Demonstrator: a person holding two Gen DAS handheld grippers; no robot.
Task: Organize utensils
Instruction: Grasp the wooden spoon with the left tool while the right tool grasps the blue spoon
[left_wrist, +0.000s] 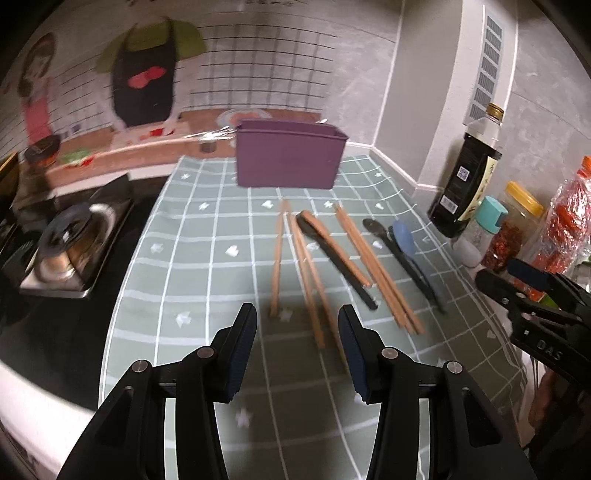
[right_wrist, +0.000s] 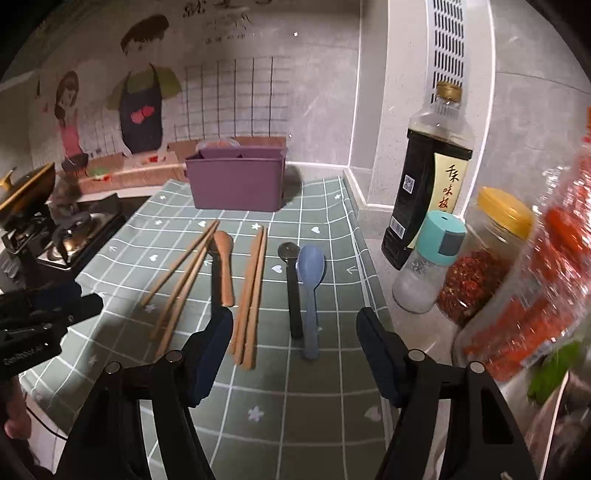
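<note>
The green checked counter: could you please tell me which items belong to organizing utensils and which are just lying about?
Job:
wooden chopsticks
wooden spoon
black spoon
blue spoon
purple organizer box

Lying about:
soy sauce bottle
salt shaker
chili flake jar
gas stove

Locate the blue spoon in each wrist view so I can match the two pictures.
Left wrist view: the blue spoon lies right of centre on the checked cloth, rightmost of the utensils, beside a black spoon.
Right wrist view: the blue spoon lies just right of centre, ahead of the open right gripper, bowl pointing away.
Shared landmark: the purple box stands at the far end of the cloth in both.
</note>
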